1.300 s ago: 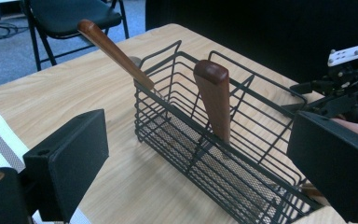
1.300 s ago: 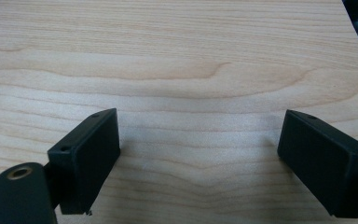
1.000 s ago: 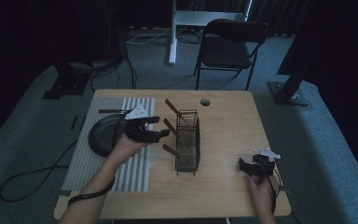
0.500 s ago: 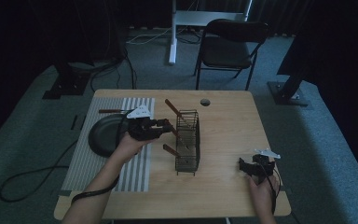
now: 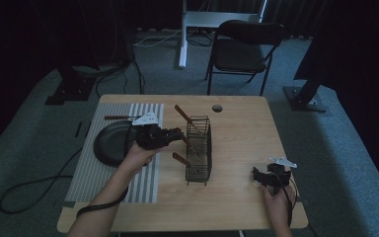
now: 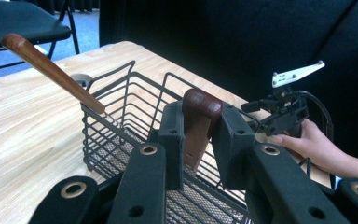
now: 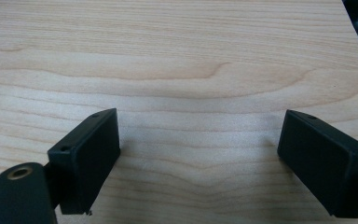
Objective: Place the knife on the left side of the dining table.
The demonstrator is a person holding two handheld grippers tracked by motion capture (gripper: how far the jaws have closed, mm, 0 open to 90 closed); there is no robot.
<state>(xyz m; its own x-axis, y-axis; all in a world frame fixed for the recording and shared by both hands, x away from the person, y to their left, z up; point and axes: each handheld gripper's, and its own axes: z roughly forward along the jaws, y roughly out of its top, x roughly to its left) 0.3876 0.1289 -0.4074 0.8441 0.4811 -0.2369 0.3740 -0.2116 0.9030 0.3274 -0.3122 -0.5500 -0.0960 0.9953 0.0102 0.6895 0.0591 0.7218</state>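
Observation:
A black wire basket (image 5: 199, 148) stands mid-table with three wooden-handled utensils leaning out of it. My left gripper (image 5: 173, 134) reaches in from the basket's left side. In the left gripper view its jaws have just been closing, and the left gripper (image 6: 201, 130) now pinches the rounded end of the middle wooden handle (image 6: 200, 103). A longer handle (image 6: 51, 70) slants up behind it, over the basket's wire rim (image 6: 116, 121). My right gripper (image 5: 269, 175) rests open near the table's front right corner, and the right gripper (image 7: 200, 158) has only bare wood between its pads.
A dark round pan (image 5: 111, 143) lies on a striped mat (image 5: 148, 182) at the table's left, with one more wooden-handled utensil (image 5: 118, 117) behind it. A cable hole (image 5: 217, 107) sits near the back edge. A black chair (image 5: 242, 49) stands beyond the table.
The left gripper's jaws have closed onto the middle wooden handle at the basket. Both hands have kept their places.

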